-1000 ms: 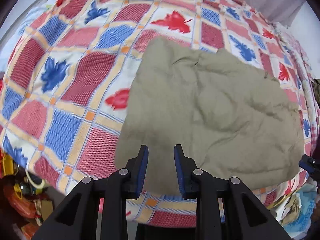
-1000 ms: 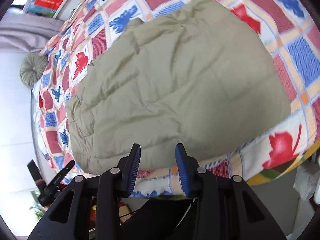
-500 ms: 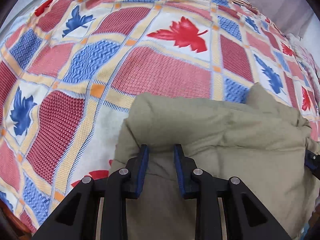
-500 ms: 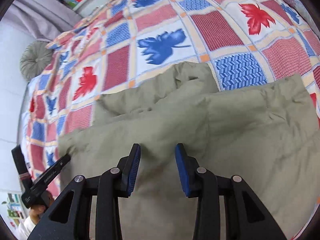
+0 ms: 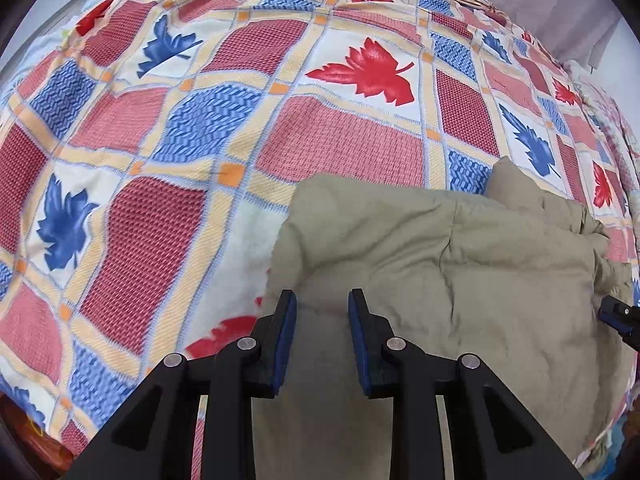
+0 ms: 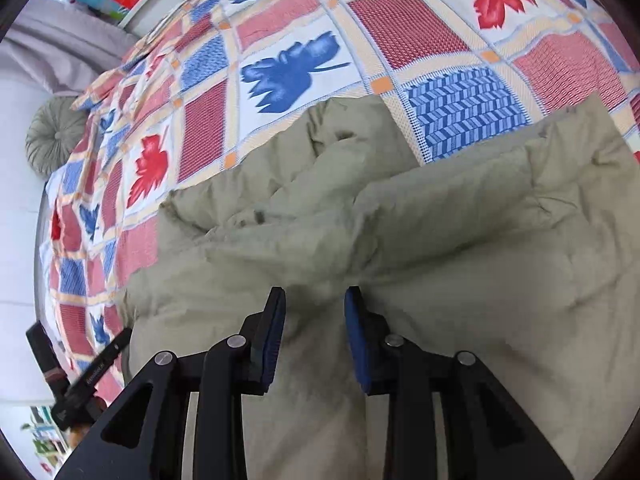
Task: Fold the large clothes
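Olive padded garment (image 5: 460, 280) lies folded over on the leaf-patterned bedspread (image 5: 200, 120), bulk toward my 3 o'clock in left view. My left gripper (image 5: 322, 298) points down over its fold edge, jaws slightly apart, fabric between them. My right gripper (image 6: 314, 294) just closing, garment fabric bunched between its pads (image 6: 354, 320); contact unclear.

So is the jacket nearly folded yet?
About halfway, I'd guess. Done: the jacket lies doubled over on the bedspread. In hand: the left gripper and right gripper both pinch its top layer; the right one's jaws have just been closing, with cloth between them. Left: let go, tuck in the lumpy bit sticking out behind, and probably fold once more.
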Available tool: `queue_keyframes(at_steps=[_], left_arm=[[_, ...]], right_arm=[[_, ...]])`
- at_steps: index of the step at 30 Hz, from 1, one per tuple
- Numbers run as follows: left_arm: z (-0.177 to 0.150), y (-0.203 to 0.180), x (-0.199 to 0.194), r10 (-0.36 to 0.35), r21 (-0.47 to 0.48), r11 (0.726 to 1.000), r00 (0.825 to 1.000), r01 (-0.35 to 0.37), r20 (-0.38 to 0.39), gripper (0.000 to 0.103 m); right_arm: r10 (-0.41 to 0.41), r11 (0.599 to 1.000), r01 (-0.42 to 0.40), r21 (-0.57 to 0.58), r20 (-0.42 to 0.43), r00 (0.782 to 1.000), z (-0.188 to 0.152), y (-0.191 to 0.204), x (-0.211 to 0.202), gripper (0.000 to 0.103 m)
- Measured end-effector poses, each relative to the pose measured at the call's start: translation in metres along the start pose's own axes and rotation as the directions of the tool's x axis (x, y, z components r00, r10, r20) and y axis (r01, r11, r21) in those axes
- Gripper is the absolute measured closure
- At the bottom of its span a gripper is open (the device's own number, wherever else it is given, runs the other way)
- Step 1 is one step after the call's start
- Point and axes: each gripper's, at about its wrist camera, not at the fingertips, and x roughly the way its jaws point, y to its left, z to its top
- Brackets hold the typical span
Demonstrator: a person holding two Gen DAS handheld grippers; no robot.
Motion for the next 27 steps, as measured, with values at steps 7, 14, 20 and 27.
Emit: queue_keyframes(at_steps=[7, 14, 20, 27], left_arm=[[-0.016, 0.029, -0.016, 0.012, -0.039, 0.999, 1.000, -0.012, 0.013, 0.001], [-0.022, 0.035, -0.005, 0.002, -0.029, 1.000, 0.999, -0.003, -0.044, 0.001], [-0.021, 0.043, 0.002, -0.036, -0.035, 0.999, 0.997, 0.034, -0.068, 0.001], [-0.020, 0.066, 0.020, -0.253, -0.110, 0.965, 0.957, 0.239, -0.142, 0.001]], right_arm=[[0.015, 1.000, -0.014, 0.028, -0.035, 0.999, -0.047, 0.007, -0.016, 0.063], [-0.015, 1.000, 0.014, -0.016, -0.067, 0.998, -0.069, 0.025, -0.014, 0.061], [-0.030, 0.997, 0.025, -0.067, -0.087, 0.996, -0.076, 0.039, -0.008, 0.046], [-0.034, 0.998, 0.028, -0.056, -0.098, 0.995, -0.079, 0.035, -0.001, 0.046]])
